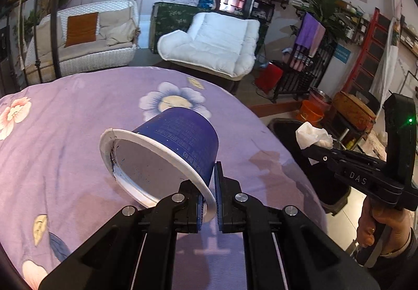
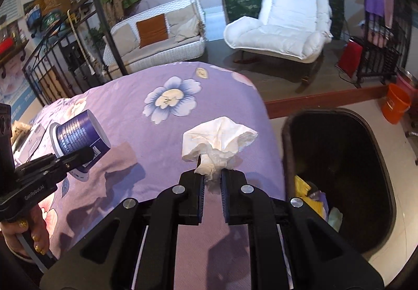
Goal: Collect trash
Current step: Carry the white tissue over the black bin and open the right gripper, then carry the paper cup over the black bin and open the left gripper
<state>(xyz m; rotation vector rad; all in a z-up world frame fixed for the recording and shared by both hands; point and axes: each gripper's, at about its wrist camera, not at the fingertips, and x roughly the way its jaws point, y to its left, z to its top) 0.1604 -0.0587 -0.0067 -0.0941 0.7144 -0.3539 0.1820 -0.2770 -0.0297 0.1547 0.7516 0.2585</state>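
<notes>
**Reporter:** Paper, both items — what is each tool carrying over the purple flowered table?

**Photographer:** Left tool is pinching the white rim of a blue paper cup, mouth tilting toward the lens, raised off the cloth. Right tool is squeezing the twisted tail of a crumpled white tissue, held near the table's edge, with the black bin just beside it.

**Reporter:** How are they handling?

**Photographer:** Both are looking very light. The cup's thin wall is probably denting easily, so the stiffer rolled rim seems the sensible hold. The tissue is soft and limp; its bunched stem seems the surest place.
</notes>
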